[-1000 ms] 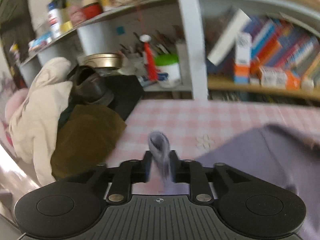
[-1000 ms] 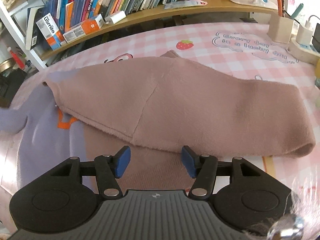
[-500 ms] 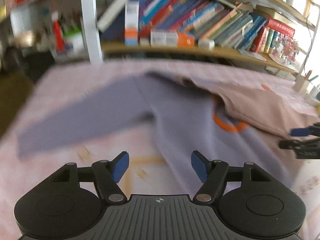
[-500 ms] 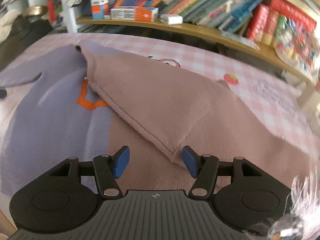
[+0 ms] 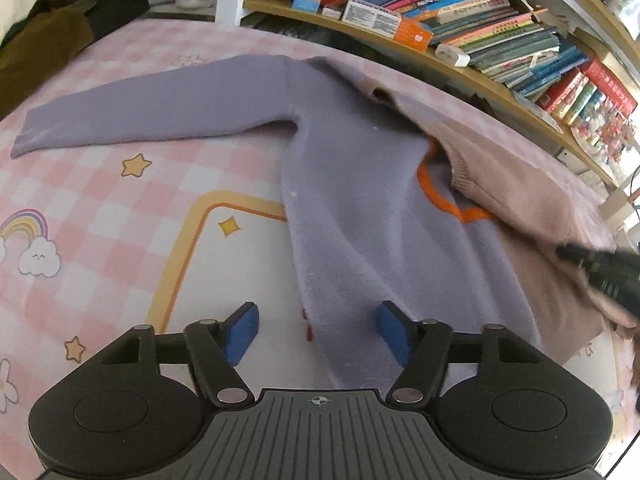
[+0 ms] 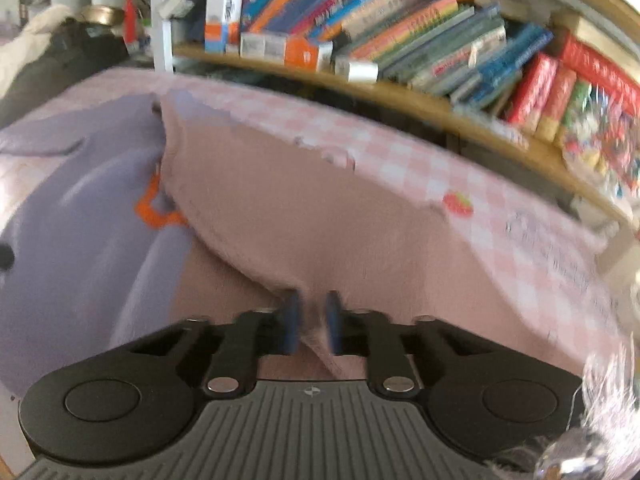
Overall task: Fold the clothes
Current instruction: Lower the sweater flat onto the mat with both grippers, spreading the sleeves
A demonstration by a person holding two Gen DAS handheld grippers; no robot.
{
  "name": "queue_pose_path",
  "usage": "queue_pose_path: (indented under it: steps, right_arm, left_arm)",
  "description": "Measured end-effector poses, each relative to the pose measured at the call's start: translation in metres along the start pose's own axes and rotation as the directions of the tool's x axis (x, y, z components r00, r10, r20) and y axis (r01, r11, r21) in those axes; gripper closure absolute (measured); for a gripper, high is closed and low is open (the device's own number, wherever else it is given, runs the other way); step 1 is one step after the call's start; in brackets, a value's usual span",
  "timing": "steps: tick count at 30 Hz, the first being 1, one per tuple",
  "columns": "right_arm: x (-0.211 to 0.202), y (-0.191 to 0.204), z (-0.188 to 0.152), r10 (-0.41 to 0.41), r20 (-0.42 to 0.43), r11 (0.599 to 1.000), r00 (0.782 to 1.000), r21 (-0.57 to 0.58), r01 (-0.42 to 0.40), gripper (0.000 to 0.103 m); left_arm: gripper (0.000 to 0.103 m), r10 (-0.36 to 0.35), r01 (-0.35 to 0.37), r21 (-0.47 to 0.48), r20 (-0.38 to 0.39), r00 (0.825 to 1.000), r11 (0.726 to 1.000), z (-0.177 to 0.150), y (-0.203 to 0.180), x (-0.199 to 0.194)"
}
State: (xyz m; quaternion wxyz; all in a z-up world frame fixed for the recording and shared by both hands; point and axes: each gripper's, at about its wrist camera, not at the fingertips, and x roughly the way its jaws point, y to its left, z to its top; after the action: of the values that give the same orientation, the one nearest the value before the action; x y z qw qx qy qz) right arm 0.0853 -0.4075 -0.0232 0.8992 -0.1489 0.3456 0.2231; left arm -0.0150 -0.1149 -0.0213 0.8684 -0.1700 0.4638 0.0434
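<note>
Overhanging pink sweater [image 6: 320, 240] edge, right gripper [image 6: 312, 322] pinched.

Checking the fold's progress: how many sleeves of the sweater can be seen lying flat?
1. The lilac sleeve lies stretched out to the left on the tablecloth. The other side of the sweater is folded over, pinkish side up, so a second sleeve may be hidden.

Your work surface is a table under a pink-and-white checked cloth [image 5: 120, 184] printed with stars, a rainbow, a strawberry and an orange-yellow border line. Lying directly on it you have a lilac sweater [image 5: 360, 208] with an orange trim, one sleeve stretched flat toward the left edge. A dusty-pink garment [image 6: 320, 232] overlaps the sweater's right side and spreads across the cloth toward the bookshelf [image 5: 500, 80] bordering the table's far edge.
</note>
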Motion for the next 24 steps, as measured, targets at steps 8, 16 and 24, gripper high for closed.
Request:
queue_pose_path:
  steps: [8,16,24]
  right_arm:
    - [0.007,-0.053,0.071,-0.078,0.144,0.997,0.986,0.008,0.078,0.096]
    - [0.062,-0.08,0.12,-0.172,0.139,0.985,0.975,0.017,0.171,0.097]
    - [0.052,-0.078,0.094,-0.078,0.093,0.979,0.993,0.194,0.059,0.074]
  left_arm:
    - [0.099,-0.006,0.006,-0.002,0.063,0.998,1.0,0.006,0.01,-0.021]
    - [0.099,0.141,-0.136,-0.05,0.112,0.984,0.989,0.023,0.057,-0.043]
    - [0.099,0.168,-0.165,-0.062,0.048,0.985,0.984,0.014,0.073,-0.028]
